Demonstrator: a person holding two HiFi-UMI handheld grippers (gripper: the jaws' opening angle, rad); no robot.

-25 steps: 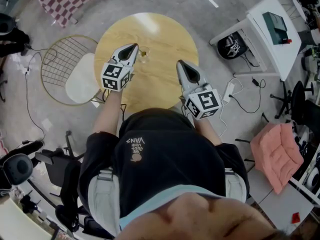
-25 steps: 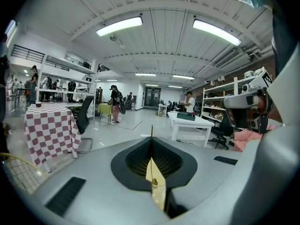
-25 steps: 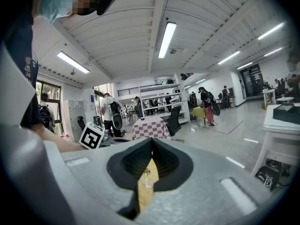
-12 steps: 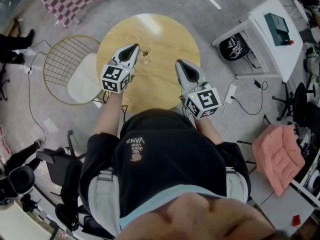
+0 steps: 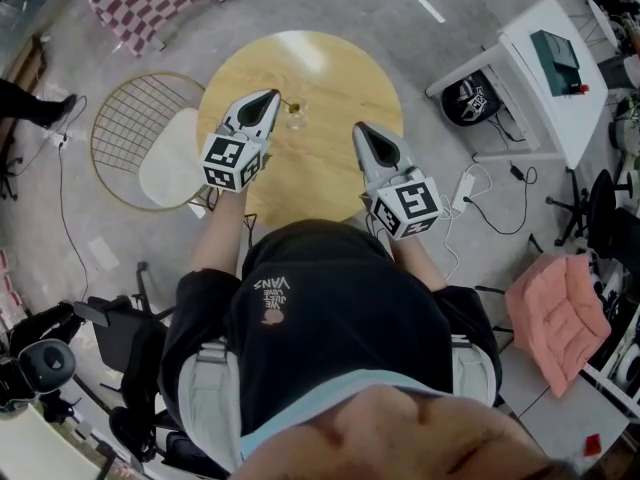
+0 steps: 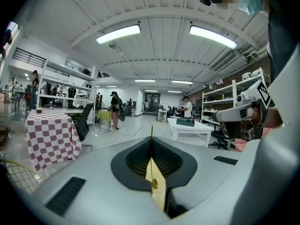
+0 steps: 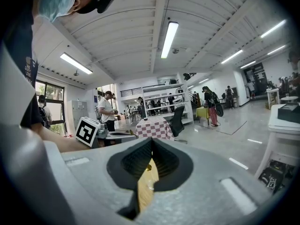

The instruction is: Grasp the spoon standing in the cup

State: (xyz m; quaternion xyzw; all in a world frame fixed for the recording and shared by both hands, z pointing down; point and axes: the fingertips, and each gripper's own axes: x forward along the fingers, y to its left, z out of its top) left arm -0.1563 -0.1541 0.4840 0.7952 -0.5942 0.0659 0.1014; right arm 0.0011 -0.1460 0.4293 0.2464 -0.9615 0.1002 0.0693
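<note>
Only a passer-by's legs are shifting left of the round wooden table, where the left gripper is pinching the thin gold spoon standing in the small clear glass cup, securing it, the right gripper waiting pressed together alongside.

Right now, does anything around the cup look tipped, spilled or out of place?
Nothing stands out. The cup looks upright on the table, with no spill visible. The left gripper is closed on the spoon; the right gripper is shut and empty.
</note>
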